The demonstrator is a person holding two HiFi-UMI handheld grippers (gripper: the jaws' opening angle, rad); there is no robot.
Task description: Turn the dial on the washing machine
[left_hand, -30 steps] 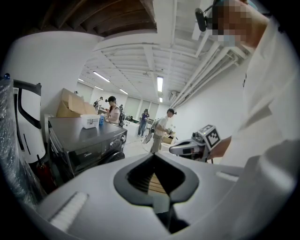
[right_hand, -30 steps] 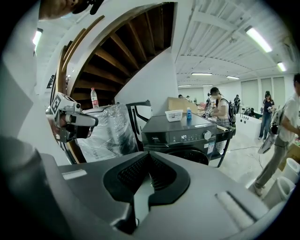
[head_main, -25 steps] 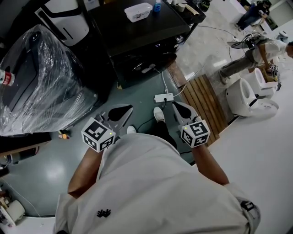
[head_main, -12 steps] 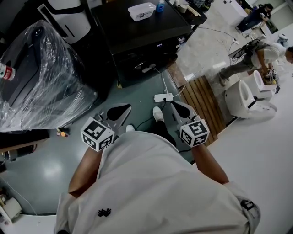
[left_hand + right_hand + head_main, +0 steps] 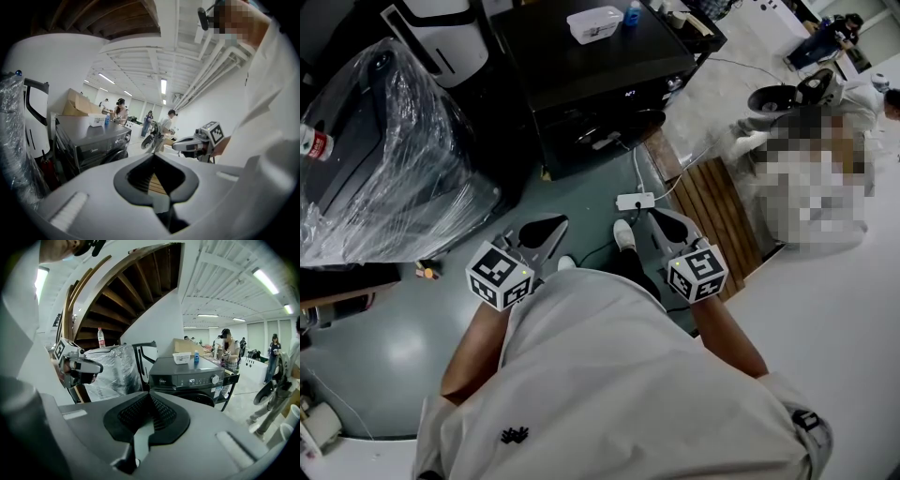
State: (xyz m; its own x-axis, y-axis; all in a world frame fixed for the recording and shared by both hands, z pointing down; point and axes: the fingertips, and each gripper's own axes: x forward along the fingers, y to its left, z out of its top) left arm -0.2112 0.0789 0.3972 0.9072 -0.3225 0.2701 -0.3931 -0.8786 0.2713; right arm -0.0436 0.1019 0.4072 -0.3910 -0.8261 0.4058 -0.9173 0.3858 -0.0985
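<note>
facing the dark washing machine (image 5: pixel 591 75), both tongs are held out side by side in front of the person's body, above the grey floor (image 5: pixel 384 356). the left tongs (image 5: pixel 546 229) are clenched: in the left gripper view their tips are pressed together with nothing between them. the right tongs (image 5: pixel 671 225) are likewise clenched and empty, the tips being closed on each other in the right gripper view. neither is in contact with the machine; both are well apart from it.

the dial (image 5: pixel 215 379) is located at the right end of the machine's front control panel, beside a lit display (image 5: pixel 192 380), and is seen only small in the right gripper view. on the machine's top, a clear lidded box (image 5: pixel 593 22) and a blue bottle (image 5: pixel 634 13) are set near each other. to the left of the machine, an appliance wrapped in clear plastic film (image 5: pixel 384 159) is placed, and a red-labelled bottle (image 5: pixel 309 142) is seen at its left edge. a white power strip (image 5: pixel 635 200) lies on the floor between the machine and the tongs, and a wooden slatted mat (image 5: pixel 712 202) lies to its right.
</note>
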